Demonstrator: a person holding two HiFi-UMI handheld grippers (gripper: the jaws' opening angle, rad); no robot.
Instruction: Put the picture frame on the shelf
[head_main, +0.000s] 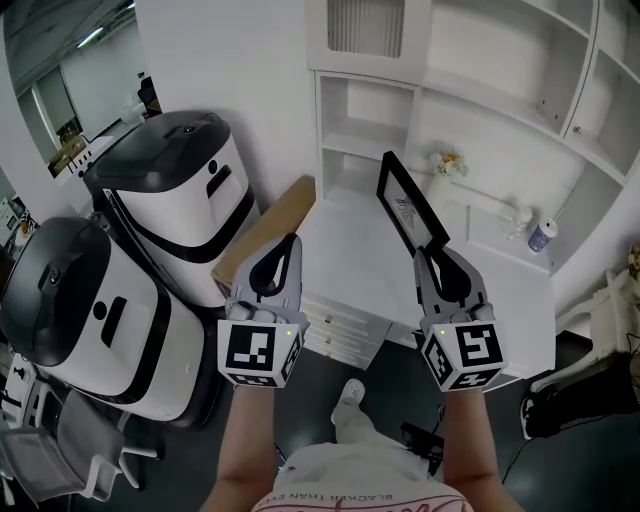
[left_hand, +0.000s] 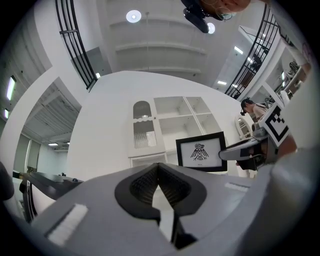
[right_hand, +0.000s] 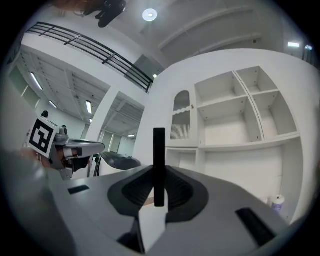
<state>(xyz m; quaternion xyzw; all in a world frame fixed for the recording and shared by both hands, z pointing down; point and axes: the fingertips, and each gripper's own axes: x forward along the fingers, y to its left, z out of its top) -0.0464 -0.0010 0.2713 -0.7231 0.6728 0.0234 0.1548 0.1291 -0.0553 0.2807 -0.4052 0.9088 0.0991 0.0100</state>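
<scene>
Grip on picture frame (head_main: 408, 203) thin, shelf (head_main: 365, 140) not yet reached
We held it upright in the right gripper (head_main: 443, 265), clamped on its near corner, left gripper (head_main: 282, 262) closed on nothing; so small a hold could let it swivel or clip the shelf.

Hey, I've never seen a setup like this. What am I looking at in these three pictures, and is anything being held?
No robot here: a person holds a grey two-jaw gripper in each hand. One picture looks down from a camera on the person's head; the other two come from cameras on the grippers. The right gripper clamps a black-framed bird picture by its edge. The left gripper is shut and empty. Ahead, a white shelf unit stands over a white desk top bearing a small flower ornament and a white-and-blue bottle.
</scene>
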